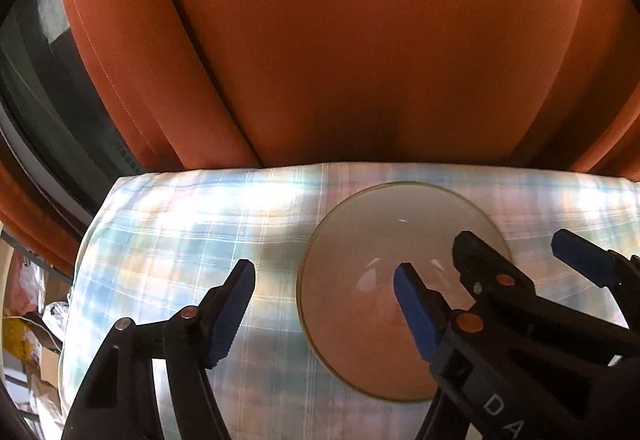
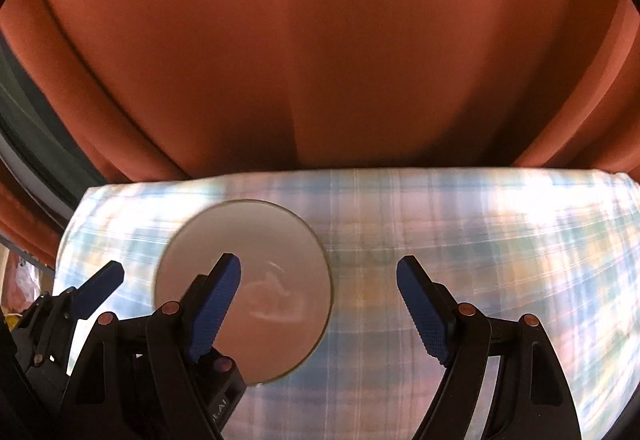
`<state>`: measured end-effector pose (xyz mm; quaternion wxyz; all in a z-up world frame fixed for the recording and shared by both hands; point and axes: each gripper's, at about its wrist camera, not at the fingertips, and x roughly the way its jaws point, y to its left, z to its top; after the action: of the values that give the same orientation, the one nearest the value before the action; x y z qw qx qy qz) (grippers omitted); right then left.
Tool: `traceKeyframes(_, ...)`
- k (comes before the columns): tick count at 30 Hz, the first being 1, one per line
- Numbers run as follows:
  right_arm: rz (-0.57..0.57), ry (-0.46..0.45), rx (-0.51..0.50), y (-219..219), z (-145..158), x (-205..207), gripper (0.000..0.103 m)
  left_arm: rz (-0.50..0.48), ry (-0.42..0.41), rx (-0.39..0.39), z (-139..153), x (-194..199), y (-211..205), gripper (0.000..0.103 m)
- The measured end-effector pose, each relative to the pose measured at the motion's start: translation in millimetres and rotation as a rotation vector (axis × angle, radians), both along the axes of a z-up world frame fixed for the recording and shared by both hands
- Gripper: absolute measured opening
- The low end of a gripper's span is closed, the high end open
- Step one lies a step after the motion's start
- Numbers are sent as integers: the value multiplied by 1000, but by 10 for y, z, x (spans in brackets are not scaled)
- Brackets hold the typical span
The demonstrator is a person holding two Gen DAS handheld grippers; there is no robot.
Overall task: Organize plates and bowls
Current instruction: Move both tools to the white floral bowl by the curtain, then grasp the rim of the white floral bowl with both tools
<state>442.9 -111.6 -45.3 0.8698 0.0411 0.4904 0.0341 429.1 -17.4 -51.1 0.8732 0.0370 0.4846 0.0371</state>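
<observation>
While both grippers, left (image 1: 324, 308) and right (image 2: 320, 304), hover with fingers released (nothing grasped), the bowl (image 1: 360, 324) rests on the plaid-covered counter (image 1: 180, 232).

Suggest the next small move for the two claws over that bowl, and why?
Probably bring both claws down a little further onto the bowl's rim. The bowl sits alone on the plaid cloth. The left claw and right claw each straddle one side of the rim, open, pads apparently not touching it, so neither grips it yet.
</observation>
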Motion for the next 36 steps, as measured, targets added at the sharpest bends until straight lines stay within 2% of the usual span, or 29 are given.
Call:
traceKeyframes(1,-1,2,1,0,-33,18,82,5,0,0,-29,22,11,70)
traceKeyframes(4,10,2,6,24,-114,41,69,16,10,6,-101,62,22,67)
traceKeyframes(6,16,-1,25,24,-158,53,61,14,17,-2,-132,81,27,56)
traceKeyframes(7,17,-4,26,31,-167,64,58,13,15,12,-145,91,20,45)
traceKeyframes(9,17,2,8,44,-200,83,42,12,15,23,-166,109,11,40)
traceKeyframes(10,24,12,18,41,-234,100,40,10,26,9,-187,118,14,33)
traceKeyframes(11,27,16,27,37,-258,110,35,10,33,0,-205,124,12,31)
traceKeyframes(12,31,22,29,35,-283,117,25,11,41,-4,-226,127,13,30)
traceKeyframes(13,36,28,31,35,-302,121,23,14,41,-2,-233,127,13,29)
traceKeyframes(26,37,53,6,20,-283,47,22,-9,62,-12,-158,1,-18,28)
traceKeyframes(36,34,31,2,60,-7,-161,22,2,30,-24,202,-363,97,28)
